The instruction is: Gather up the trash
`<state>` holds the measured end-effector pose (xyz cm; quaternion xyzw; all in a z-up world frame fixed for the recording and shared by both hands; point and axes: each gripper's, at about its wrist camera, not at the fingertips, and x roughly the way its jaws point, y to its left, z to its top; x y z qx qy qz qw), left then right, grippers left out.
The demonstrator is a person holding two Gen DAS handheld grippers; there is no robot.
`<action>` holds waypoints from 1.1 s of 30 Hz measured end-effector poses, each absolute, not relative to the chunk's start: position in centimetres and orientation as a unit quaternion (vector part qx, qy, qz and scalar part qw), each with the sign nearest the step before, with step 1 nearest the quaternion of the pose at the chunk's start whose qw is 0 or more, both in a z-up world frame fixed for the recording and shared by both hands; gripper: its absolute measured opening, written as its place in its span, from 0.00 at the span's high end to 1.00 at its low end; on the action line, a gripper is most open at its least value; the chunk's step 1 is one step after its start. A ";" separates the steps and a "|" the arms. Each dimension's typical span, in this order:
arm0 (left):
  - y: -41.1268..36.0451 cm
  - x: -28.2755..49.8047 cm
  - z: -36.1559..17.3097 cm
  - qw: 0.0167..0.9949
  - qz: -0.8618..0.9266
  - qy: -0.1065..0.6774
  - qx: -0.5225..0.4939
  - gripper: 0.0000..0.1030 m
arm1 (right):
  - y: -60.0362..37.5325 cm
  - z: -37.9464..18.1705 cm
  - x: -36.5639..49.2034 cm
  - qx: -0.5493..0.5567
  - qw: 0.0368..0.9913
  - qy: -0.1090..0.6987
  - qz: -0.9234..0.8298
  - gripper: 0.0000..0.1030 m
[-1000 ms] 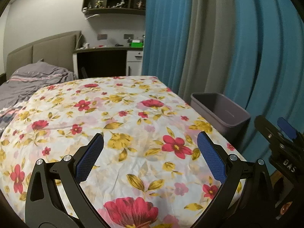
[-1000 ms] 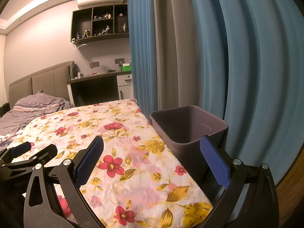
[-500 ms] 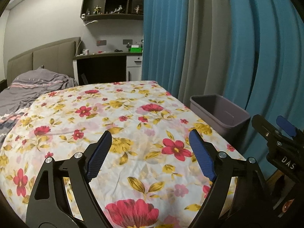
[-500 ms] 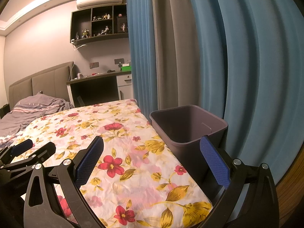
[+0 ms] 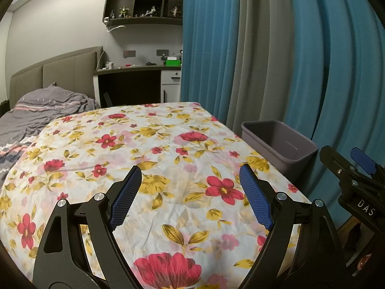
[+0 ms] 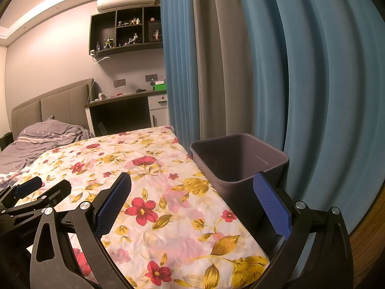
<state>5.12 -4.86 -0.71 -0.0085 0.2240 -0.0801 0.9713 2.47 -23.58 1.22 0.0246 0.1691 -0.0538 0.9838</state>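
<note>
My left fingers (image 5: 187,192) hang over the flowered sheet (image 5: 154,159) on the bed, their blue pads spread apart with only cloth showing between them; they have just been closing a little, yet they grasp nothing. My right fingers (image 6: 192,197) are released too, spread wide, with the sheet and the near corner of the bin behind the gap and nothing pinched. From the left view I see the right tool (image 5: 356,180) at the far right edge, just beside the bed's side; from the right view the left tool (image 6: 36,192) shows low at the left edge over the sheet.

The grey bin (image 6: 238,161) stands upright beside the bed's right edge, between the mattress and the blue and grey curtains (image 6: 300,72). Its inside looks dark, and I cannot tell whether anything lies at the bottom. I can see no piece of trash on the part of the sheet that shows.

Further back a crumpled grey blanket (image 5: 41,110) lies at the head of the bed against the padded headboard (image 5: 60,72), and a dark bench (image 5: 134,69) stands by the wall under a shelf of small figures (image 5: 144,2)
</note>
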 end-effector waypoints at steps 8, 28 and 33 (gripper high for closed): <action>-4.8 5.1 -0.7 0.971 -0.079 0.224 -0.008 0.20 | -23.5 1.3 2.4 0.025 0.984 0.168 -0.054 0.05; -4.7 5.2 -0.7 0.971 -0.077 0.224 -0.007 0.20 | -23.4 1.2 2.5 0.027 0.984 0.169 -0.055 0.05; -4.7 5.2 -0.6 0.971 -0.077 0.224 -0.007 0.20 | -23.3 1.3 2.5 0.027 0.984 0.169 -0.054 0.05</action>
